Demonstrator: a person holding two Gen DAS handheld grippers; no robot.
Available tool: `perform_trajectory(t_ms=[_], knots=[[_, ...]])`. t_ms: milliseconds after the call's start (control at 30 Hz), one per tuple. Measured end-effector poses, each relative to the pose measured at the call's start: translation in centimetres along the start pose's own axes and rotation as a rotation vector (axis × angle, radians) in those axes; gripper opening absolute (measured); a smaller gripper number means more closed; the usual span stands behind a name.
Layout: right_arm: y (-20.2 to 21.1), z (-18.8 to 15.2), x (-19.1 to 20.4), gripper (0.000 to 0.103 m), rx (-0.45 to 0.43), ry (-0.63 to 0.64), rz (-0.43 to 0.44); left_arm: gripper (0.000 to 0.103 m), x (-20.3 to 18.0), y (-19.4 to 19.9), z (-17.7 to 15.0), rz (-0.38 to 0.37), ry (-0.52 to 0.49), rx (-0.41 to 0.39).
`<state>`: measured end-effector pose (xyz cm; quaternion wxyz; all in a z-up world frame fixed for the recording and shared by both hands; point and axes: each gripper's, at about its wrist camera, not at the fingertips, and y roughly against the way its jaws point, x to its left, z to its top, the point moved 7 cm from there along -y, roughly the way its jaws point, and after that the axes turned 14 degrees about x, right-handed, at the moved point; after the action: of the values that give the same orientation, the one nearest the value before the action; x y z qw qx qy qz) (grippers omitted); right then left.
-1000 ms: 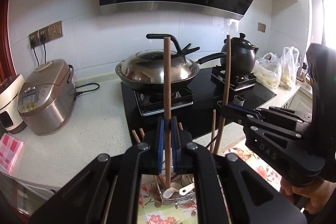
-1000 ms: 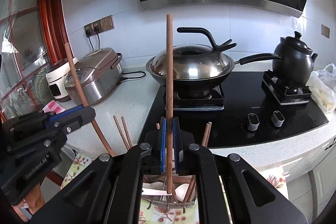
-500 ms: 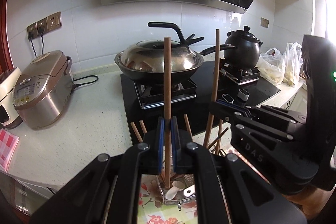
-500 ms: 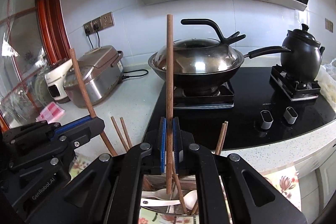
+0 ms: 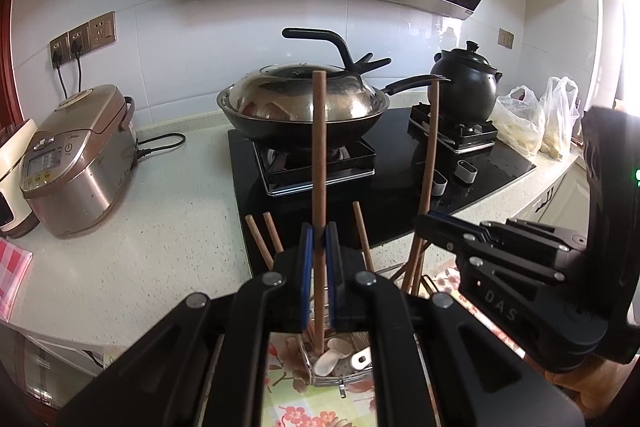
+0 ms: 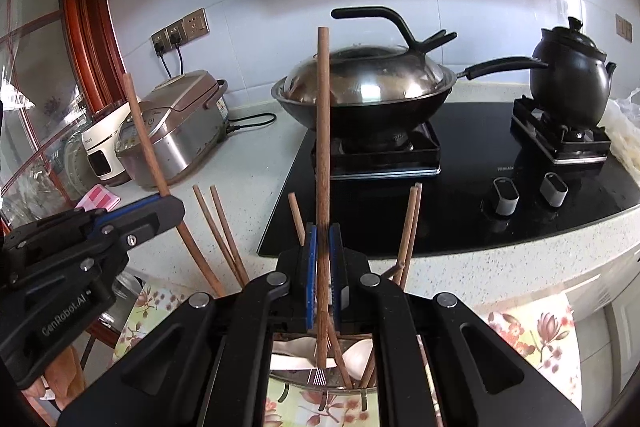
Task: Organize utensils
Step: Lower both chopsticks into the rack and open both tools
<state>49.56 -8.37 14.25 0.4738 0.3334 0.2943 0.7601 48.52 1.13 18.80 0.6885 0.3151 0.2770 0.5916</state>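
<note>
My left gripper (image 5: 319, 231) is shut on an upright brown wooden chopstick (image 5: 319, 147). Its lower tip hangs over the white spoons (image 5: 328, 363) in a wire utensil basket (image 5: 340, 382). My right gripper (image 6: 323, 231) is shut on a second upright chopstick (image 6: 322, 127), whose tip reaches down to the basket's rim (image 6: 320, 383). Several other chopsticks (image 6: 218, 227) stand tilted in the basket. Each gripper shows in the other's view: the right gripper (image 5: 426, 223) with its chopstick (image 5: 431, 147), the left gripper (image 6: 168, 201) with its chopstick (image 6: 142, 131).
Behind the basket, a black stove (image 6: 460, 195) carries a lidded wok (image 6: 364, 87) and a black clay pot (image 6: 568, 75). A rice cooker (image 5: 76, 155) stands at the left, plastic bags (image 5: 532, 123) at the right. The basket rests on a floral cloth (image 5: 296, 415).
Both grippers have sunk with their chopsticks, and the tips now sit lower toward the basket. The right gripper has shifted a little in the left wrist view.
</note>
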Motion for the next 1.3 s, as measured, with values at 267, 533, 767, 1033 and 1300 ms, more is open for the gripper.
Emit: perform_trajectory(t_ms=[267,533,767,1033,1300], knots=[[-0.7,-0.8,0.0,0.007,0.018,-0.002,0.002,0.006,0.0,-0.2,-0.4,-0.001,0.006,0.008],[-2.6,-2.5,-0.1,0.007,0.041,-0.005,0.003,0.006,0.3,-1.1,-1.3,-0.008,0.023,0.026],[-4.1,-3.9,-0.3,0.007,0.061,0.0,0.001,0.006,0.5,-2.1,-2.1,-0.014,0.034,0.047],[-4.5,-4.5,0.1,0.009,0.07,0.035,-0.02,0.007,0.5,-3.6,-3.4,-0.024,0.045,0.095],[-3.8,-4.5,-0.3,0.026,0.058,0.028,-0.03,0.025,0.4,-3.2,-3.3,-0.02,0.048,0.09]])
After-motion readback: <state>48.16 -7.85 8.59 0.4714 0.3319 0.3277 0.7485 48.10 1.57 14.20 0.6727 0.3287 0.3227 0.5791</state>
